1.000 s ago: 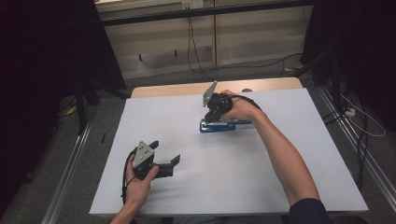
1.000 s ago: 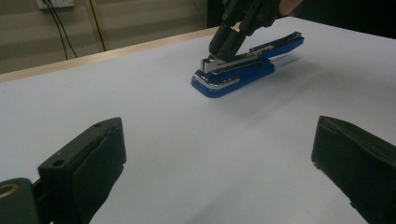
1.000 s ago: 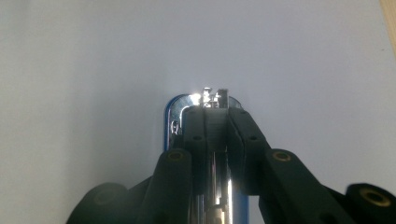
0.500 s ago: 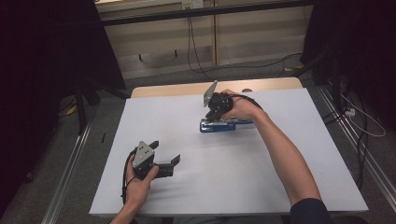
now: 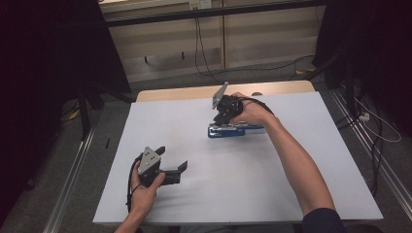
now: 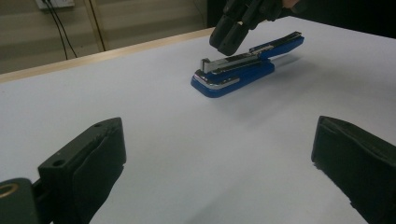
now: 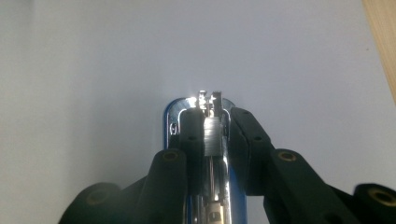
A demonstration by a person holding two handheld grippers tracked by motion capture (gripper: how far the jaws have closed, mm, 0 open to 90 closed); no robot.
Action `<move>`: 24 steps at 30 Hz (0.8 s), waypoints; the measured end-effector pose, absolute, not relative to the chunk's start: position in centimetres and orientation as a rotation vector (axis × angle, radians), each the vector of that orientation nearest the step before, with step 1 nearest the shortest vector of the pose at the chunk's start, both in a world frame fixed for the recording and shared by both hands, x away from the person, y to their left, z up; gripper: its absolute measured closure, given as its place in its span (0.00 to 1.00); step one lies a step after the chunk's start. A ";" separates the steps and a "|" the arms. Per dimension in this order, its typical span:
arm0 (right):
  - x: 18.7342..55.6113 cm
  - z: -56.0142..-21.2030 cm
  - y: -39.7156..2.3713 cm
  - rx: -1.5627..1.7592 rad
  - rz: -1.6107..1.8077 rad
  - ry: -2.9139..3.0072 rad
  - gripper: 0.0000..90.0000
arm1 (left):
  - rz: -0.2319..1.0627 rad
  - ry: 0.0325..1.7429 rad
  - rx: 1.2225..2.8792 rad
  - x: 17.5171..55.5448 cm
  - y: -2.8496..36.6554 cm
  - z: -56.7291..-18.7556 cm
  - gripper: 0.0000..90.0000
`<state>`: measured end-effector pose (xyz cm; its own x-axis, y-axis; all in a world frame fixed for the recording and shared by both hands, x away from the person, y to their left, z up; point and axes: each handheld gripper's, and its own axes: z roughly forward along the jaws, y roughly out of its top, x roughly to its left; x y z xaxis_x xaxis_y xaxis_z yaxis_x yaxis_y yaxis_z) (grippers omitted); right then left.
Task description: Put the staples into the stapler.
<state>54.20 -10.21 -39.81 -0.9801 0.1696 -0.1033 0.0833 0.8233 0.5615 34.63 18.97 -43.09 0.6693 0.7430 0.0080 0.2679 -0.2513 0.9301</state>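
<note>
Worktop: a white sheet [image 5: 291, 194] covers nearly all of it; a strip of bare wood [image 5: 184, 93] shows along the far edge.
Stapler: a blue stapler [image 5: 232, 130] lies flat on the white sheet, past the middle and a little toward the person's right side. In the left gripper view the stapler [image 6: 233, 74] shows a chrome front plate on its blue base and a metal staple rail lying along the top.
Right gripper: the right gripper [image 5: 224, 116] is held in the right hand [image 5: 250, 112] and points down onto the front half of the stapler. In the right gripper view its two black fingers [image 7: 189, 140] stand on either side of the metal rail of the stapler [image 7: 173, 116], close against it.
Right fingers: nearly together around the narrow rail and they have just been easing apart a little; whether the pads press on the metal cannot be told for sure, but the rail sits between them.
Left gripper: the left gripper [image 5: 171, 164] is held in the left hand [image 5: 145, 187] near the front left part of the worktop, well apart from the stapler, lying low and level over the sheet and aimed toward the stapler.
Left fingers: spread wide with nothing between them; in the left gripper view one finger [image 6: 88, 163] stands at each side with bare white sheet between.
Floor: cables [image 5: 204, 53] run across the grey floor behind the worktop.
</note>
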 end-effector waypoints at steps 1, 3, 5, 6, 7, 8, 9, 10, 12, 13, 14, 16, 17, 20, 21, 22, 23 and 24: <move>54.1 -39.8 -10.3 0.214 0.875 2.850 0.82 | 0.557 0.803 1.818 34.6 19.0 -43.1 0.03; 54.0 -39.8 -10.5 0.238 0.895 2.837 0.79 | 0.554 0.805 1.816 34.7 18.9 -43.1 0.03; 53.9 -39.9 -10.7 0.278 0.913 2.825 0.77 | 0.552 0.803 1.818 34.7 18.9 -43.1 0.04; 53.8 -39.9 -10.9 0.299 0.922 2.820 0.75 | 0.553 0.802 1.818 34.7 18.9 -43.1 0.03; 53.7 -40.0 -11.0 0.317 0.940 2.806 0.72 | 0.554 0.802 1.819 34.7 18.9 -43.1 0.03; 53.6 -40.0 -11.1 0.327 0.952 2.791 0.72 | 0.552 0.805 1.818 34.7 18.9 -43.2 0.03; 53.5 -40.0 -11.3 0.344 0.963 2.784 0.70 | 0.551 0.808 1.817 34.7 18.8 -43.2 0.03; 53.4 -40.0 -11.5 0.369 0.984 2.772 0.66 | 0.554 0.809 1.821 34.7 18.8 -43.2 0.03; 53.1 -40.0 -11.9 0.419 1.014 2.739 0.64 | 0.553 0.805 1.823 34.7 18.8 -43.2 0.03; 53.0 -40.1 -12.1 0.441 1.031 2.730 0.63 | 0.555 0.807 1.824 34.7 18.8 -43.2 0.03; 52.8 -40.2 -12.3 0.463 1.040 2.720 0.59 | 0.555 0.808 1.824 34.7 18.8 -43.2 0.03; 52.4 -40.4 -12.6 0.501 1.048 2.699 0.54 | 0.556 0.809 1.825 34.7 18.8 -43.2 0.03; 52.3 -40.5 -12.7 0.524 1.060 2.696 0.51 | 0.555 0.809 1.823 34.8 18.8 -43.2 0.03; 51.8 -40.8 -13.2 0.601 1.086 2.655 0.41 | 0.558 0.815 1.819 34.8 18.8 -43.2 0.03; 51.7 -40.9 -13.3 0.626 1.095 2.640 0.38 | 0.556 0.817 1.815 34.9 18.8 -43.3 0.03; 51.6 -40.9 -13.4 0.641 1.095 2.624 0.34 | 0.557 0.821 1.817 34.9 18.8 -43.3 0.03; 51.4 -41.0 -13.5 0.666 1.097 2.609 0.29 | 0.559 0.823 1.820 34.9 18.8 -43.3 0.03; 51.3 -41.0 -13.6 0.693 1.098 2.594 0.26 | 0.556 0.824 1.819 34.9 18.9 -43.3 0.03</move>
<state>51.32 -13.58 -40.97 -0.8586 0.5114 -0.0353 0.3306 0.6050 0.7243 34.91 18.87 -43.30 0.6597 0.7515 0.0004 0.2815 -0.2476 0.9271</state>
